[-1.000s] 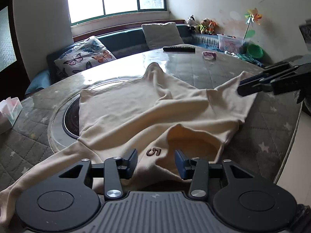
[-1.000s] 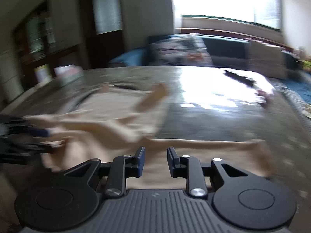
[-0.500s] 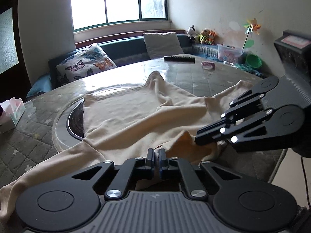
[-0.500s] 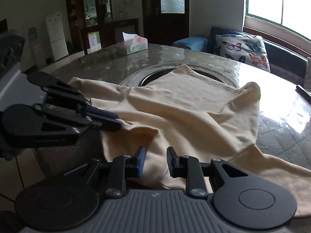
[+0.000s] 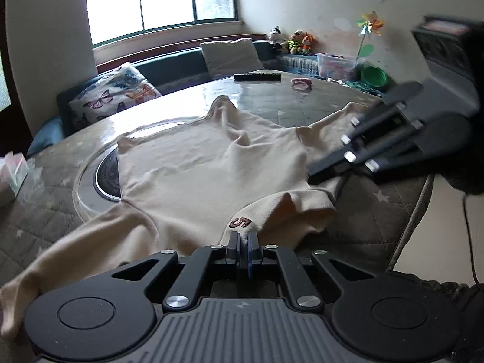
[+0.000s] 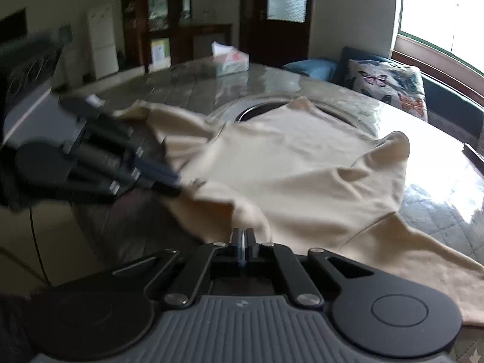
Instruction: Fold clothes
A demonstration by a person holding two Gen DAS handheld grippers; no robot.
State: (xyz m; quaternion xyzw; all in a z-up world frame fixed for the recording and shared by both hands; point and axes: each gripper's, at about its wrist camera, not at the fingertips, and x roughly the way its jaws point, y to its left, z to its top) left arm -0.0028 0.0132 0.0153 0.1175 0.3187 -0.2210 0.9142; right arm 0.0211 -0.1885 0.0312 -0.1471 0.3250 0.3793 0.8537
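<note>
A beige long-sleeved shirt lies spread over a round table, collar end towards me, with a brown "5" near the neck. My left gripper is shut on the shirt's near edge just below the "5". My right gripper is shut on the shirt's edge at the other side of the neck. Each gripper shows in the other's view: the right one at the right, the left one at the left, both blurred.
The round table has a quilted cover under glass and a recessed ring under the shirt. A remote and a small pink thing lie at the far side. A tissue box stands at the far side in the right wrist view. Cushions on a bench lie behind.
My left gripper closed on the shirt's edge first. My right gripper swung in beside it and has now closed on the shirt too. The neck edge is lifted slightly.
</note>
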